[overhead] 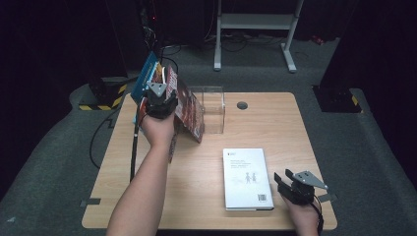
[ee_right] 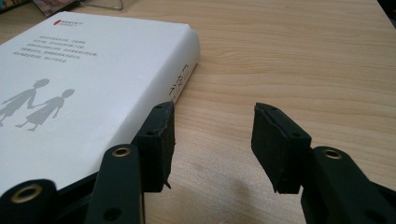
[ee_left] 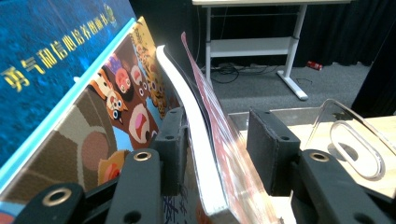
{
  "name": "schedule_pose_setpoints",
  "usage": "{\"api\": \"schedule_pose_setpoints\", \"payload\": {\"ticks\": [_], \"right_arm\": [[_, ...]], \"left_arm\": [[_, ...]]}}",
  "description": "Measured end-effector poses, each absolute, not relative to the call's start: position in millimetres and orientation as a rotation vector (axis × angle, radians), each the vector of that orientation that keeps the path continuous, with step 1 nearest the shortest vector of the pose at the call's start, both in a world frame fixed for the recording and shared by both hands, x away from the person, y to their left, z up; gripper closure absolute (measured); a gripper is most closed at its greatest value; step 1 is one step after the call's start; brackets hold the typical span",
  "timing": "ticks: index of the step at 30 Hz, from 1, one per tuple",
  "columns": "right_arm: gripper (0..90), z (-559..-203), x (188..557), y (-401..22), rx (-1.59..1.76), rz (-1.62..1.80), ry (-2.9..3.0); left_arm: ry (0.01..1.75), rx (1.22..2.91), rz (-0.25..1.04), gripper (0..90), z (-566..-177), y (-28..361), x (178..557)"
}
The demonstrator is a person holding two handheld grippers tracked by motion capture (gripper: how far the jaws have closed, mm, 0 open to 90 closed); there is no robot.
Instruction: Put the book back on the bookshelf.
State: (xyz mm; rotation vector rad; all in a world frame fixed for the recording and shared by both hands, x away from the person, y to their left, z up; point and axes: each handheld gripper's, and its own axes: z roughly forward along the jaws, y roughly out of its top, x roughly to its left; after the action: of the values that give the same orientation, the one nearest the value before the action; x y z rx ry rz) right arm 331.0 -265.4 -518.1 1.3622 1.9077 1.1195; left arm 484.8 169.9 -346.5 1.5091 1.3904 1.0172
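Dark room, wooden table. My left gripper standing red-covered book beside leaning books by clear stand; jaws spread, book loose between. My right gripper waiting spread, empty, beside flat white book, not yet shelved.

Light falls from overhead onto the table, leaving the room toward 12 o'clock nearly black in the high view, which is soft and grainy. In the left gripper view the blue book at 10 o'clock is bright and blurred, and the clear stand at 3 o'clock catches glare. The right gripper view is evenly lit, with a faint shadow on the wood at 6 o'clock and the near jaws out of focus.
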Motion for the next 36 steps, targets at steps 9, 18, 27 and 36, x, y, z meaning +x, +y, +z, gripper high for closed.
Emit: {"api": "schedule_pose_setpoints", "payload": {"ticks": [9,18,27,36], "right_arm": [[49.5,-517.9,331.1,-264.9,1.354,1.119,1.91],[49.5,-517.9,331.0,-265.0,1.355,1.119,1.909],[49.5,-517.4,330.7,-265.2,1.356,1.122,1.904],[49.6,-517.3,330.6,-265.2,1.356,1.122,1.902]], "left_arm": [[1.38,1.495,1.042,57.7,-338.0,169.3,482.9],[1.387,1.488,1.049,57.9,-336.8,170.4,481.6],[1.389,1.47,1.052,58.8,-333.4,172.2,480.1],[1.353,1.475,1.044,60.5,-328.0,164.6,478.9]]}}
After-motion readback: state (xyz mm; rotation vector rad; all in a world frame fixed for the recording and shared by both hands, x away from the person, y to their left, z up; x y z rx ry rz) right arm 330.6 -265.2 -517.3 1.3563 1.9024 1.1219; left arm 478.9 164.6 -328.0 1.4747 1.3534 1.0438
